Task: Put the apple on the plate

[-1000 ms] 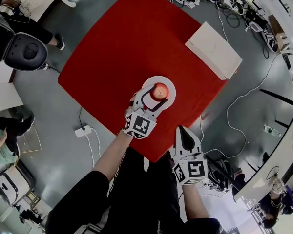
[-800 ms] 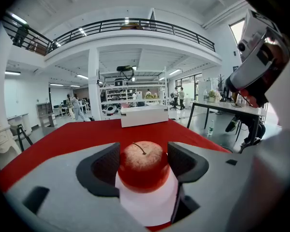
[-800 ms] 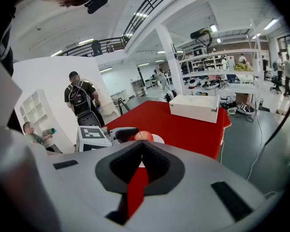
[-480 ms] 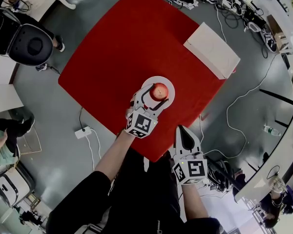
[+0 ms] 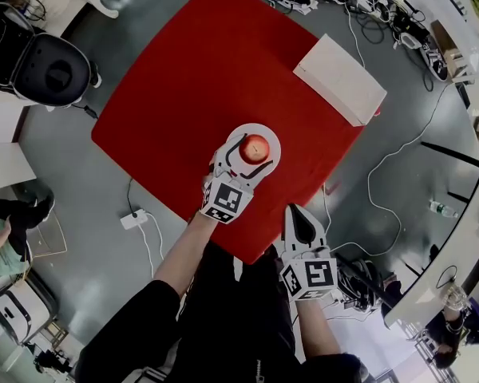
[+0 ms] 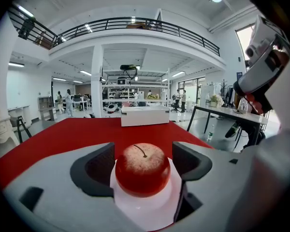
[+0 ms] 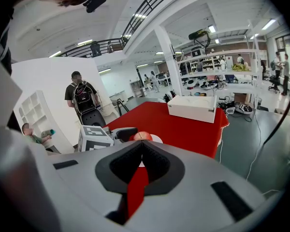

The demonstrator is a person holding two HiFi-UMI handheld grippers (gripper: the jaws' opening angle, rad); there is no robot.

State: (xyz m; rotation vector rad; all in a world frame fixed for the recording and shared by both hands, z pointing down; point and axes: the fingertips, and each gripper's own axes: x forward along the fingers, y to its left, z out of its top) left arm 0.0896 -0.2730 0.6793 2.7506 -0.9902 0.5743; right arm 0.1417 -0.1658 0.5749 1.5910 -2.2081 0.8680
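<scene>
A red apple (image 5: 256, 146) rests on a round white plate (image 5: 271, 136) near the front edge of the red table (image 5: 191, 78). My left gripper (image 5: 247, 156) straddles the apple. In the left gripper view the apple (image 6: 142, 169) sits on the plate (image 6: 150, 210) between the two dark pads (image 6: 97, 170), with a thin gap on each side. These jaws have just been opening, so the apple lies loose between them. My right gripper (image 5: 300, 218) hangs off the table's front edge, shut and empty. Its view shows the tips (image 7: 141, 144) meeting, with the apple (image 7: 142, 136) beyond.
A white box (image 5: 339, 80) sits at the table's far right edge. On the grey floor are a power strip (image 5: 134, 218) with cable to the left, a dark chair (image 5: 52, 70) at far left, and cables and gear (image 5: 399, 22) at the upper right.
The left jaws have spread slightly wider around the apple, which stays on the plate. The right gripper has not moved.
</scene>
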